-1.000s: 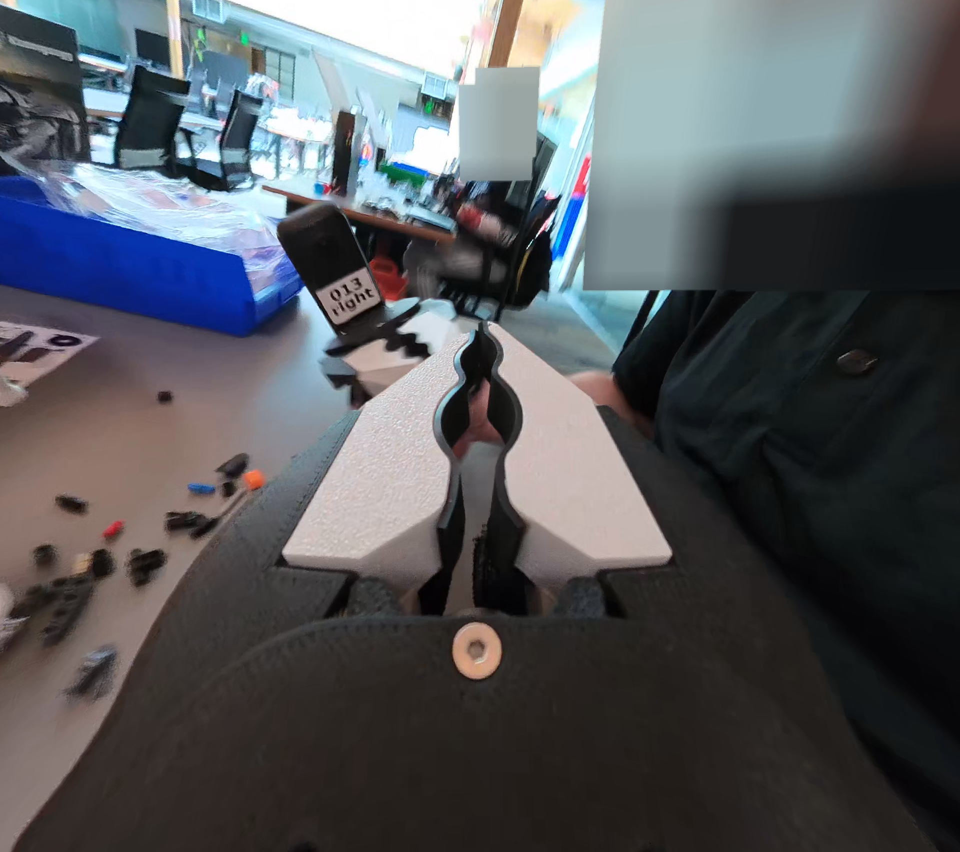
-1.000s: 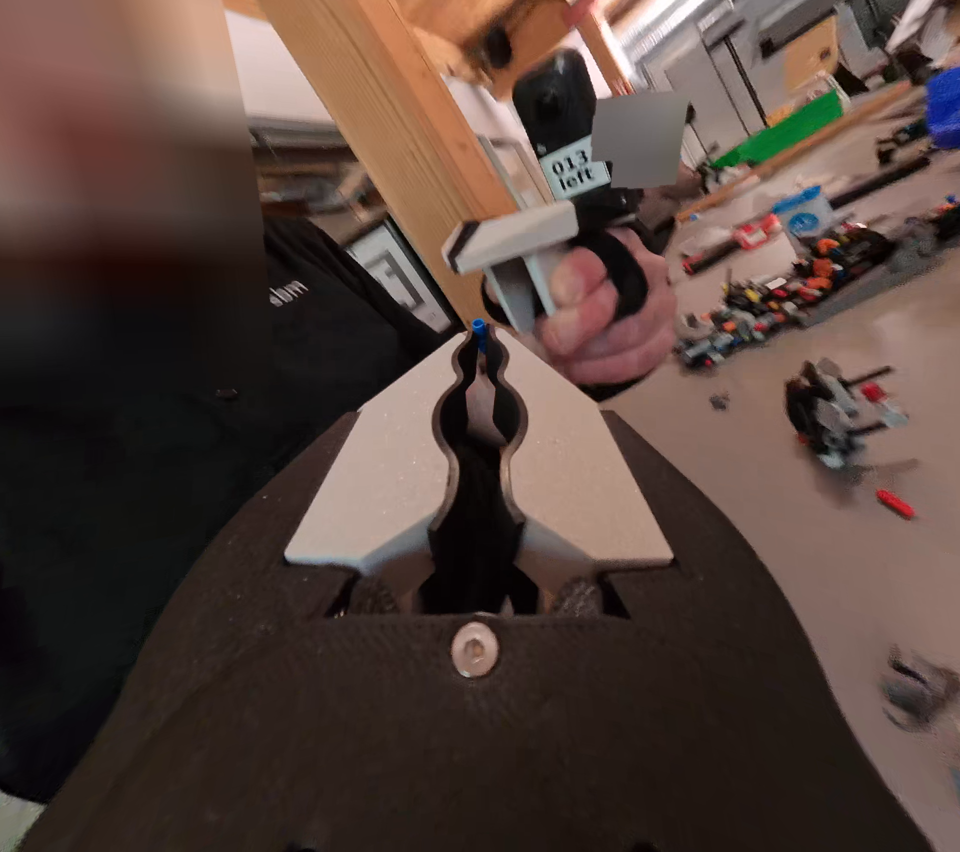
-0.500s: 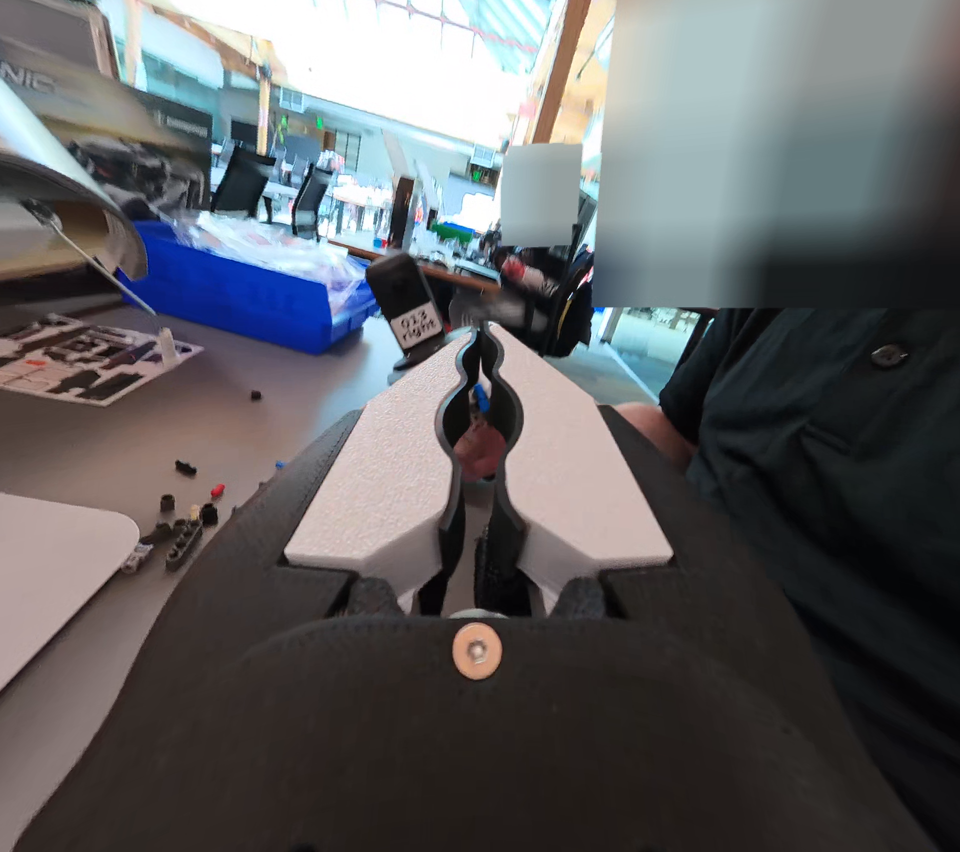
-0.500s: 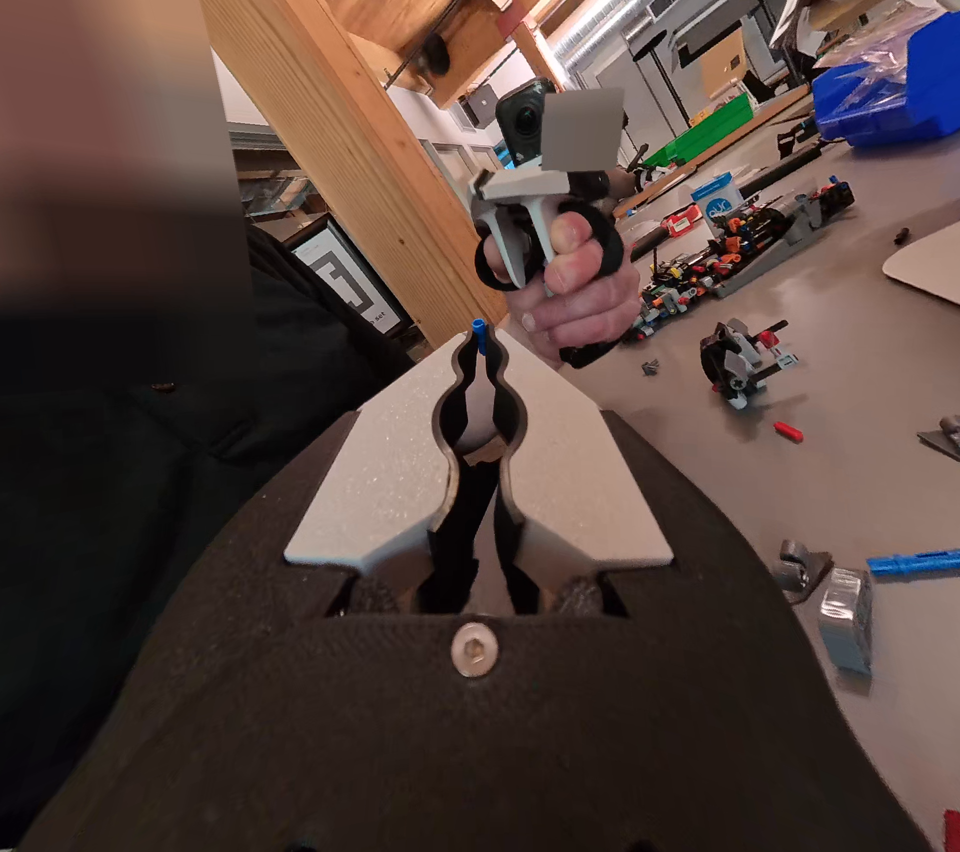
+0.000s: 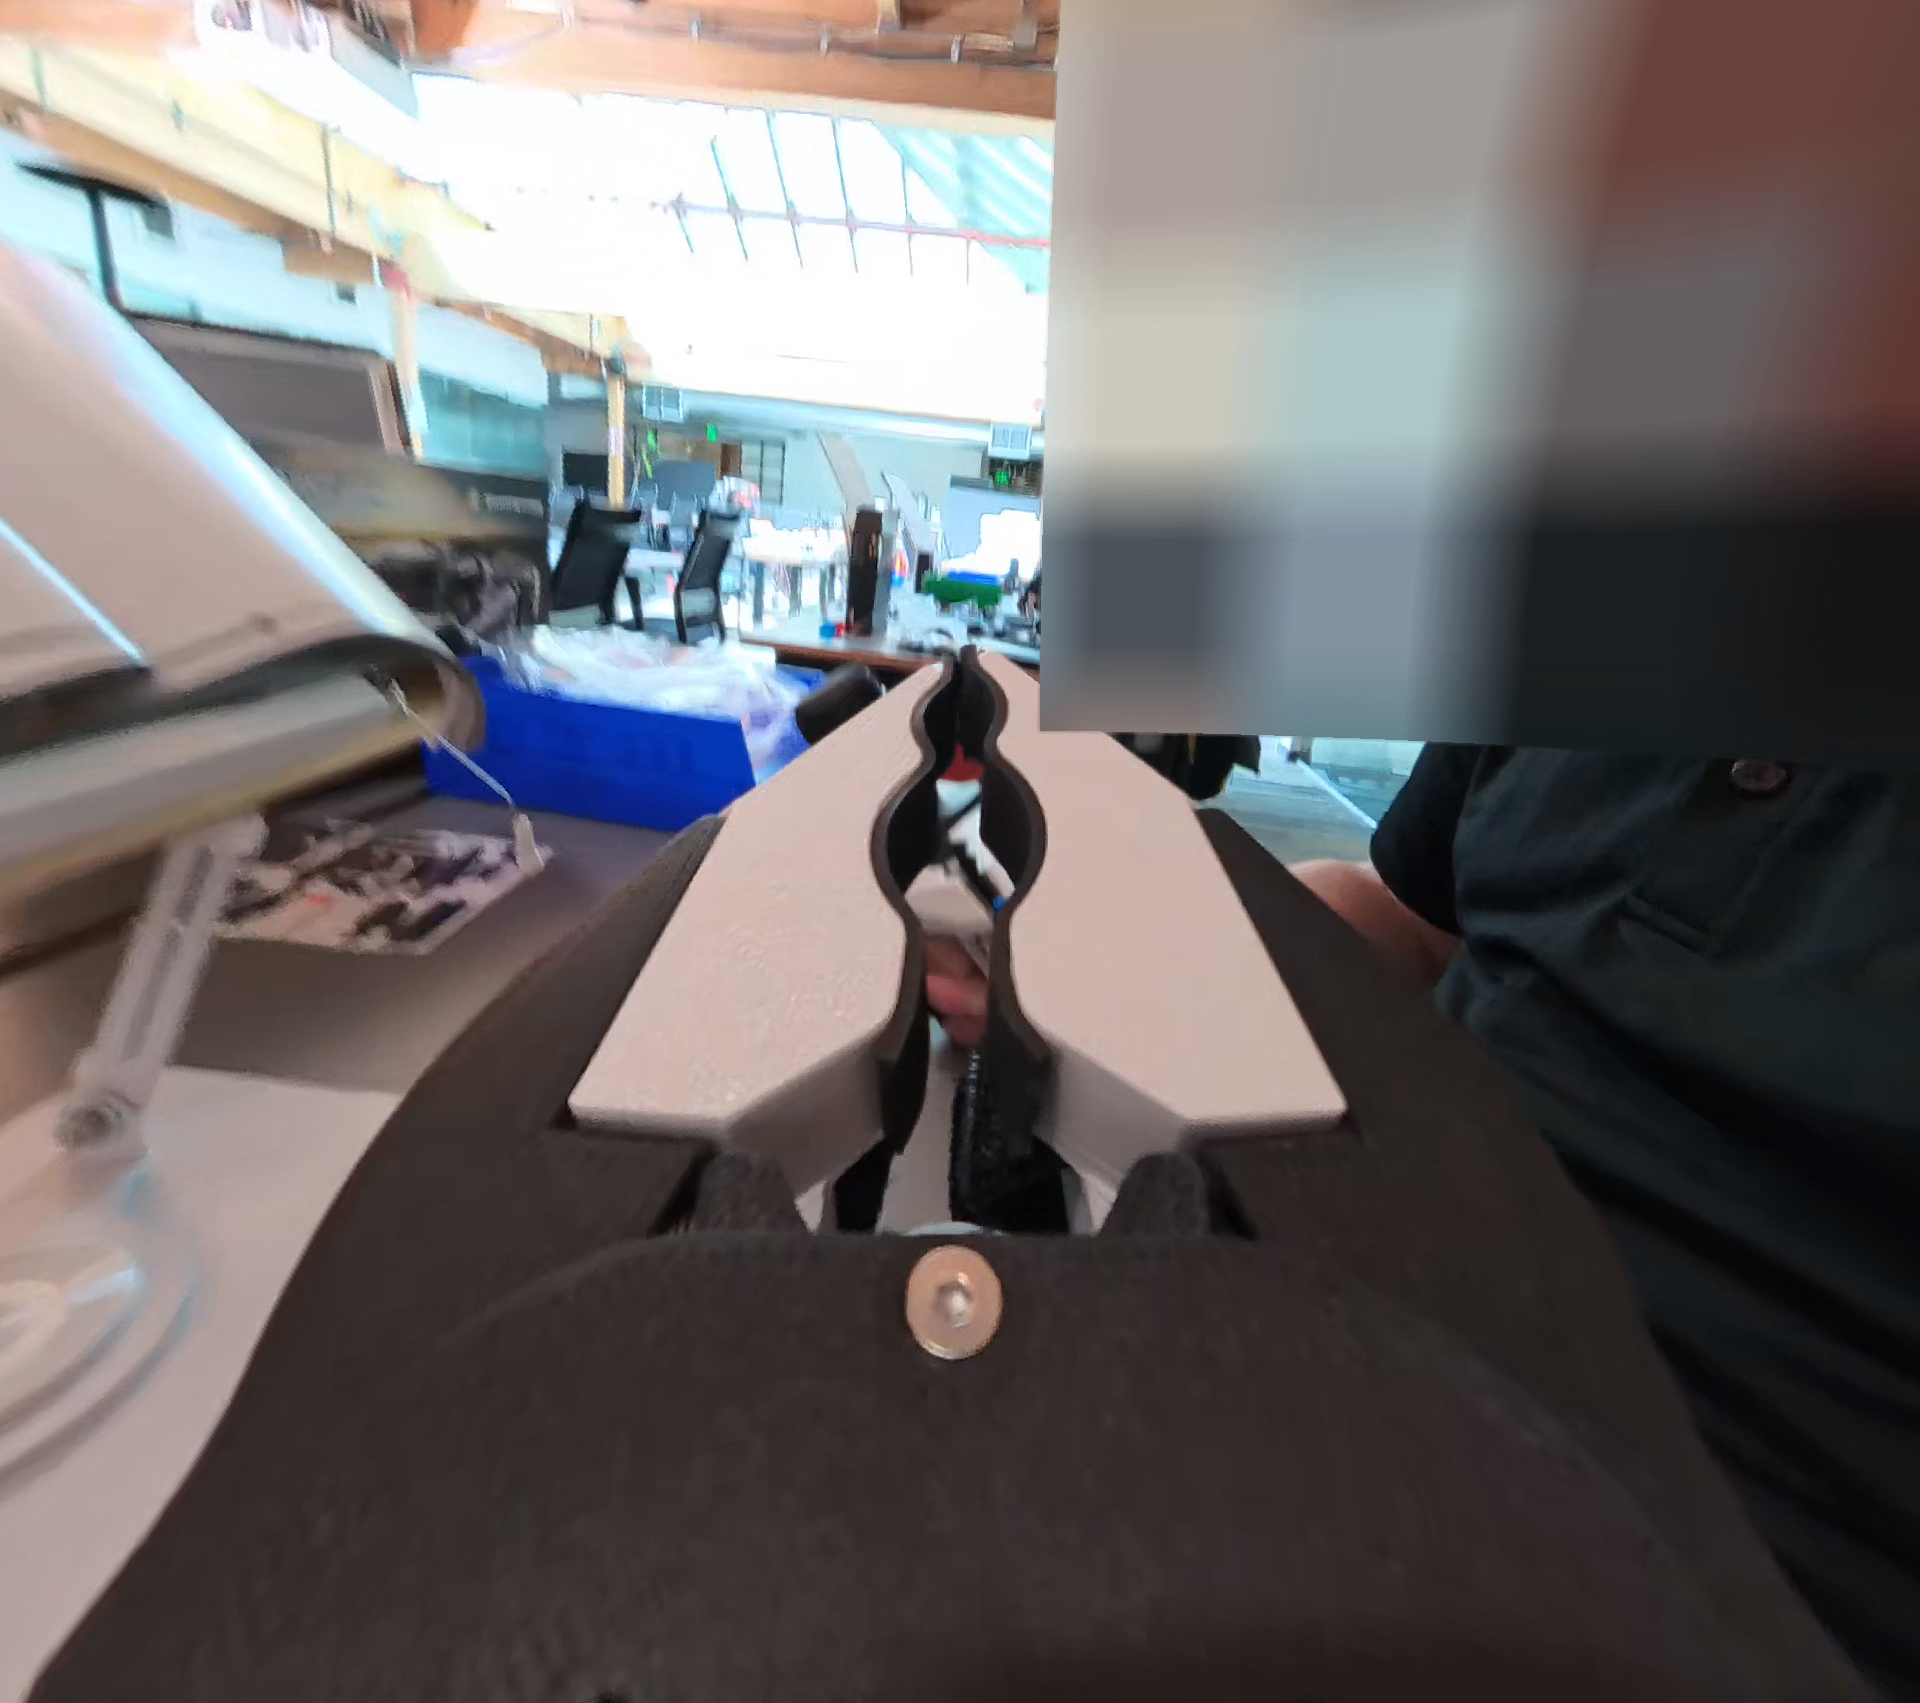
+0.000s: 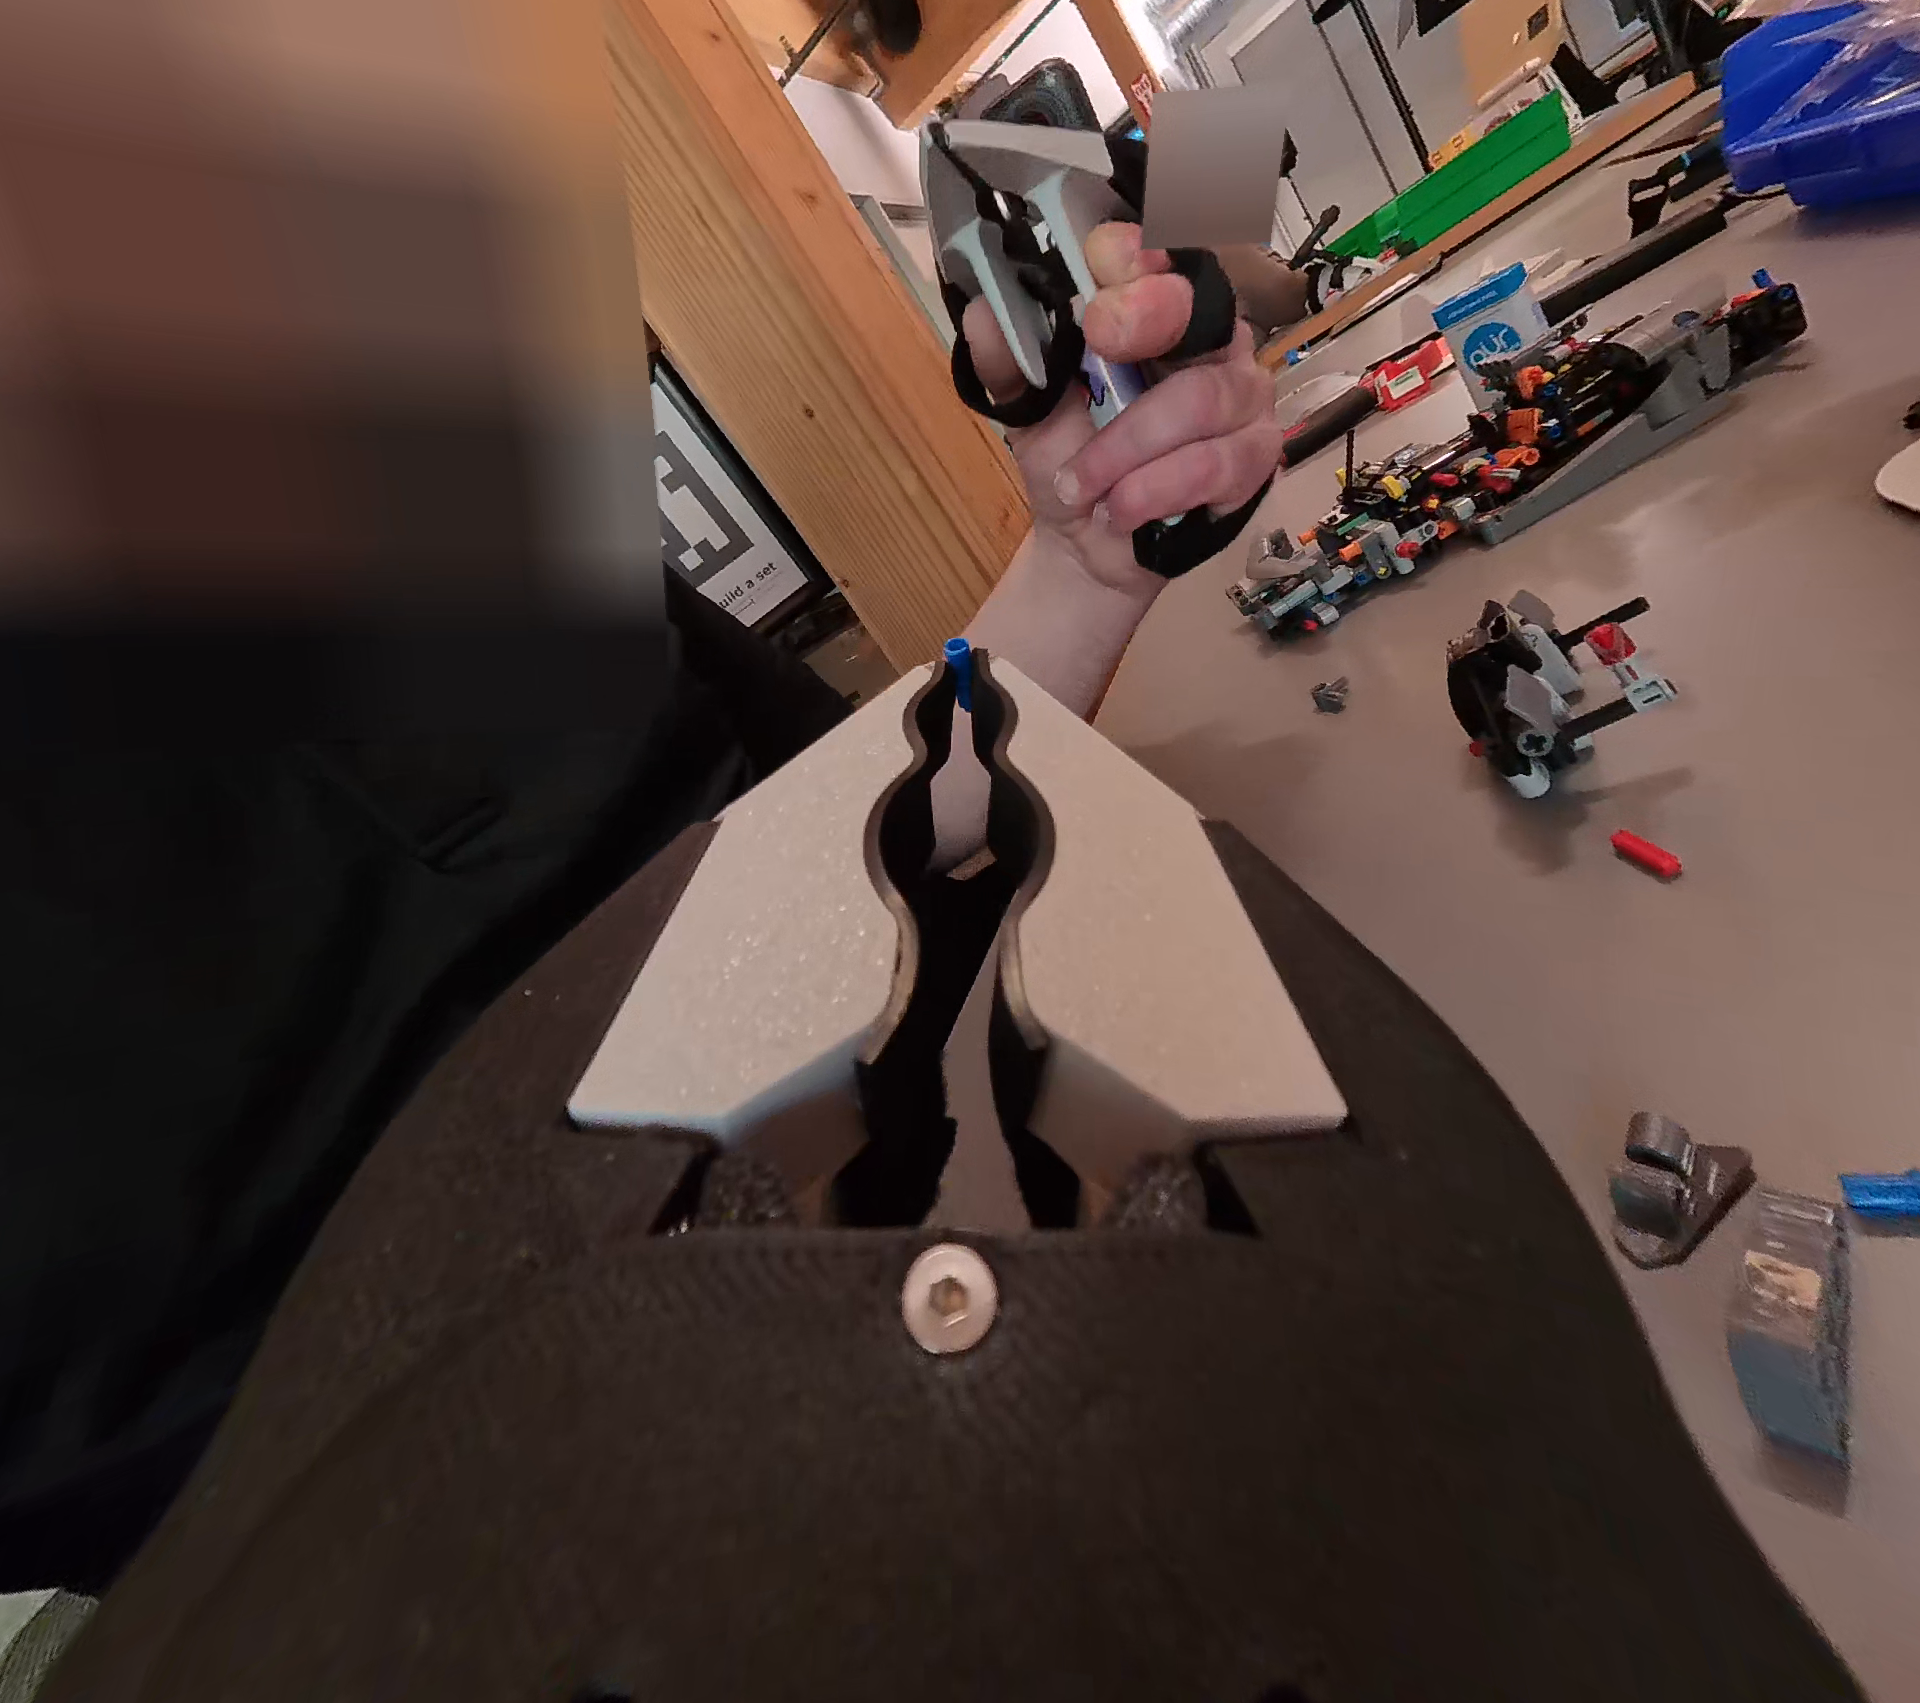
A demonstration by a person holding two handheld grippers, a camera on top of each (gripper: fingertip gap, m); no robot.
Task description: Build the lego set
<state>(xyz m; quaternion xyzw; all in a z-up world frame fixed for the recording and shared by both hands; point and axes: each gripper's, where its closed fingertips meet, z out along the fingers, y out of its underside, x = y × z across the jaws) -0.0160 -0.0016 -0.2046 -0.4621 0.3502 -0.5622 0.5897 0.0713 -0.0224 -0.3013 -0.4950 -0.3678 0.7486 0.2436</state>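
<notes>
Over the last second both grippers have been lifted off the grey table (image 6: 1455, 978) and swung up toward the person's chest; the left wrist view, which earlier looked down on loose pieces, now looks across the room at a blue bin (image 5: 592, 760) and a tilted booklet stand (image 5: 208, 645). The right gripper (image 6: 961, 677) remains clenched on a small blue pin (image 6: 957, 671), held at the very tips of its fingers throughout. The left gripper (image 5: 961, 666) has its tips pressed together with nothing visible between them; seen from the right wrist view it is raised in the person's hand (image 6: 1153, 448), above the table edge. This probably means the pin has been picked and is being carried or inspected before fitting, so no joining step has begun. The pin's long axis runs along the right gripper's fingers, one end projecting past the tips and pointing away from the camera, up toward the wooden post (image 6: 790, 282). The likely targets, a small black-and-grey sub-assembly (image 6: 1527, 697) and a long chassis (image 6: 1507, 458), lie well apart from the pin on the table, with a loose red piece (image 6: 1645, 853) nearby.
</notes>
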